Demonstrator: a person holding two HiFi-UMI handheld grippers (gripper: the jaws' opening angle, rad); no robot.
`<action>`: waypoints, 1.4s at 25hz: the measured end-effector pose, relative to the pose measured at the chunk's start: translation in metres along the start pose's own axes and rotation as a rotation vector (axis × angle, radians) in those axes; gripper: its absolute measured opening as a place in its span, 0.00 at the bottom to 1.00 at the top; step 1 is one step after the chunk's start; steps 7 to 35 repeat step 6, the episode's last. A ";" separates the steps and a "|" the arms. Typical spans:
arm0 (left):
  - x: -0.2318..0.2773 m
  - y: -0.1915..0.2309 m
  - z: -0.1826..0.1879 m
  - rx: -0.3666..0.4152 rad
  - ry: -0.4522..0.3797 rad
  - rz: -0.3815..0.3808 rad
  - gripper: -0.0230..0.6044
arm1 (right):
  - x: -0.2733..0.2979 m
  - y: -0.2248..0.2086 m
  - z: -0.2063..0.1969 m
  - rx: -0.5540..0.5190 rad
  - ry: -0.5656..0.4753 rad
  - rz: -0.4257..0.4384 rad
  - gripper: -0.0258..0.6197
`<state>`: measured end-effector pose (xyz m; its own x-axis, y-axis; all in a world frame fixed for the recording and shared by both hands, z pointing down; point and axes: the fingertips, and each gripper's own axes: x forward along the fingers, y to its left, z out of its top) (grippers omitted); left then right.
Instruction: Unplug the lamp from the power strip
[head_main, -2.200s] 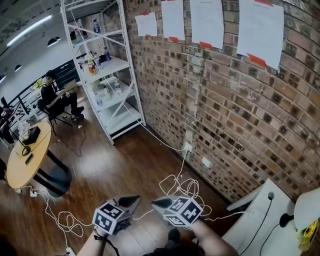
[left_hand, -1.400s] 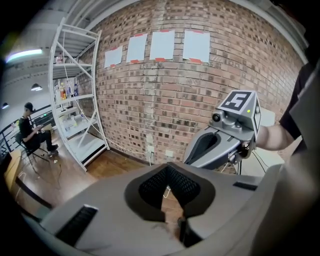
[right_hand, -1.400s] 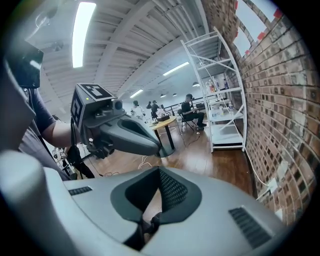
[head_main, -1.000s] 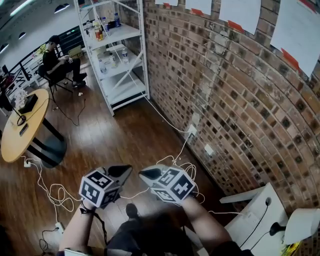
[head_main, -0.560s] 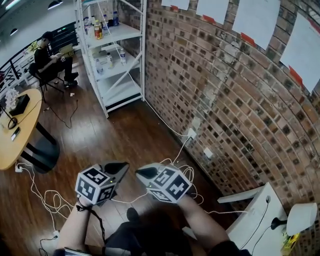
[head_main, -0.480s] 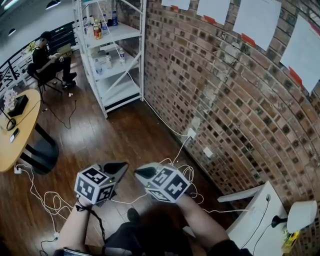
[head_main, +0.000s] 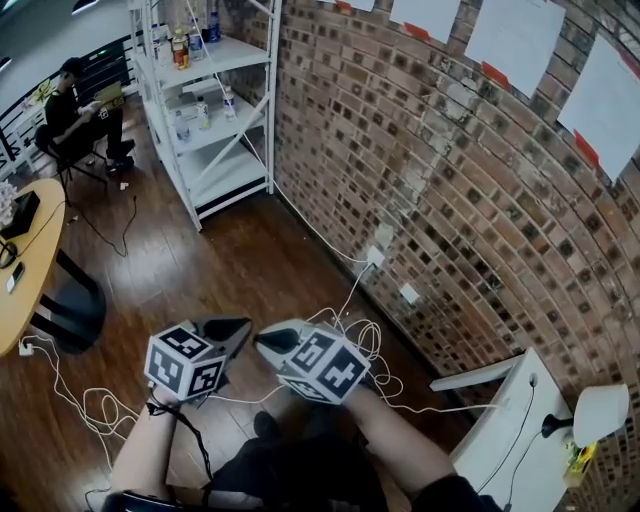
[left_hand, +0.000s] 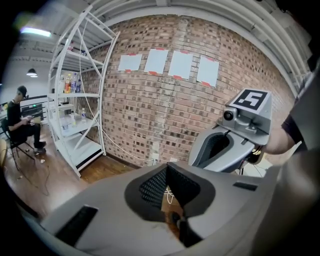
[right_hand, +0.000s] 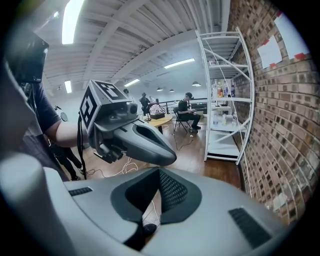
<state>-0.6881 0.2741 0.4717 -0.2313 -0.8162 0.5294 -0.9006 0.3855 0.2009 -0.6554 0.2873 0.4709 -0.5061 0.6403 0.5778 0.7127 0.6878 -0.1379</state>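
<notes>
Both grippers are held in the air side by side above the wooden floor, tips nearly touching. My left gripper (head_main: 238, 326) (left_hand: 166, 168) is shut with nothing in it. My right gripper (head_main: 264, 337) (right_hand: 159, 172) also has its jaws together and holds nothing. A white lamp (head_main: 601, 409) stands on a white table (head_main: 505, 445) at the lower right, with a dark cord running down the tabletop. A tangle of white cable (head_main: 361, 346) lies on the floor below a wall socket (head_main: 375, 256). No power strip is visible.
A brick wall (head_main: 470, 190) with taped papers runs along the right. A white shelf rack (head_main: 205, 110) stands at the back. A person sits behind it (head_main: 72, 112). A round wooden table (head_main: 22, 275) is at the left, with more loose white cable (head_main: 88, 405) on the floor.
The head view has swung so the lamp and white table sit nearer the lower right corner. Both grippers stayed shut and close together, drifting slightly left in the picture.
</notes>
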 end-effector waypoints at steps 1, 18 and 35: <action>0.002 0.000 0.000 -0.001 0.002 0.000 0.05 | 0.000 -0.002 -0.001 0.005 -0.003 0.003 0.03; 0.015 0.002 0.011 -0.052 -0.034 -0.008 0.05 | 0.000 -0.020 -0.007 0.022 -0.010 0.015 0.03; 0.015 0.002 0.011 -0.052 -0.034 -0.008 0.05 | 0.000 -0.020 -0.007 0.022 -0.010 0.015 0.03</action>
